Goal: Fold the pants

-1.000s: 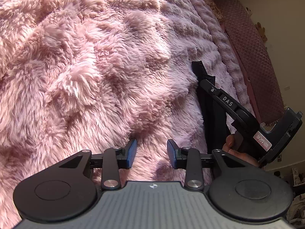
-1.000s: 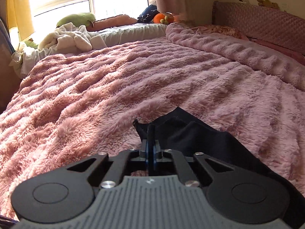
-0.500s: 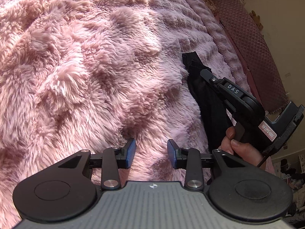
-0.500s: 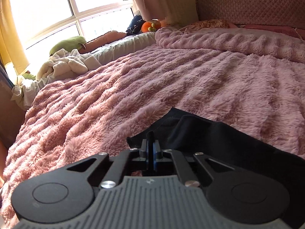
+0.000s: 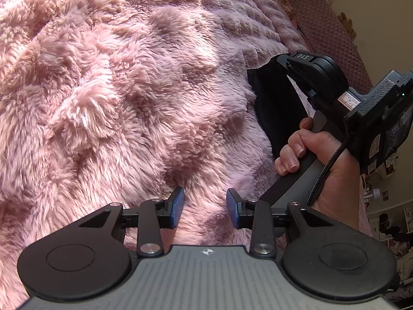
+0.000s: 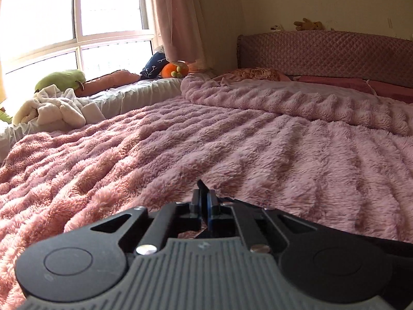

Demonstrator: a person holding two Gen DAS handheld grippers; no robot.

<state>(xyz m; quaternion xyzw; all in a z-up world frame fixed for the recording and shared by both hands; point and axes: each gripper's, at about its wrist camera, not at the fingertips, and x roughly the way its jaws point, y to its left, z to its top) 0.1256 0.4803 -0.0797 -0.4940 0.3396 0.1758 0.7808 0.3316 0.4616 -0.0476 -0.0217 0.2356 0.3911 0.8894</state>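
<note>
the right gripper point(image 6: 205, 206) is clamped on a fold of the black fabric pants point(image 5: 277, 108), lifted above the fluffy pink blanket point(image 5: 129, 90) on the bed; the left gripper point(image 5: 205, 206) hovers half-open, holding nothing.

Our left gripper point(image 5: 205, 208) is angled down with its jaws parted and nothing between them. Our right gripper point(image 6: 205, 204) is clamped tight on a pinch of black cloth, with our right hand point(image 5: 320, 160) wrapped round its handle.
</note>
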